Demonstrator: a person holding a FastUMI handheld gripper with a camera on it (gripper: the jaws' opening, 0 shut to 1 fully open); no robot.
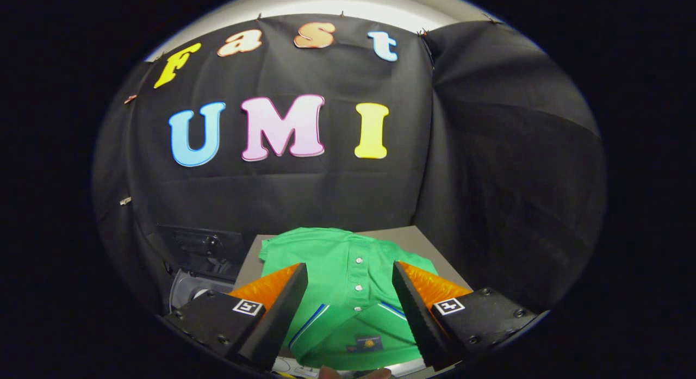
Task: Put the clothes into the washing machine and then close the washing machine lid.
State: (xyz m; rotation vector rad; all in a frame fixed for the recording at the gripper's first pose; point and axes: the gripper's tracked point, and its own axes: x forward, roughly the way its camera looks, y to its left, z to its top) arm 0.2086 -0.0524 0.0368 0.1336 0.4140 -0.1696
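The booth is dim, its black cloth wall [337, 199] swallowing most of the light. Brightness comes from above: a pale strip of ceiling [337, 4] glows over the cloth's top edge, close to washed out. The green shirt [348, 275] is evenly lit and vivid, its buttons and collar trim sharp, with soft shadows in its folds. The gripper [349, 289], spread wide with the shirt between its fingers, is crisp near the tips but darker and slightly soft at its base. Strong fisheye bending curves the cloth's seams and the table [413, 240] edges, and detail smears toward the rim. The washer [190, 281] sits in deep shadow, hard to read
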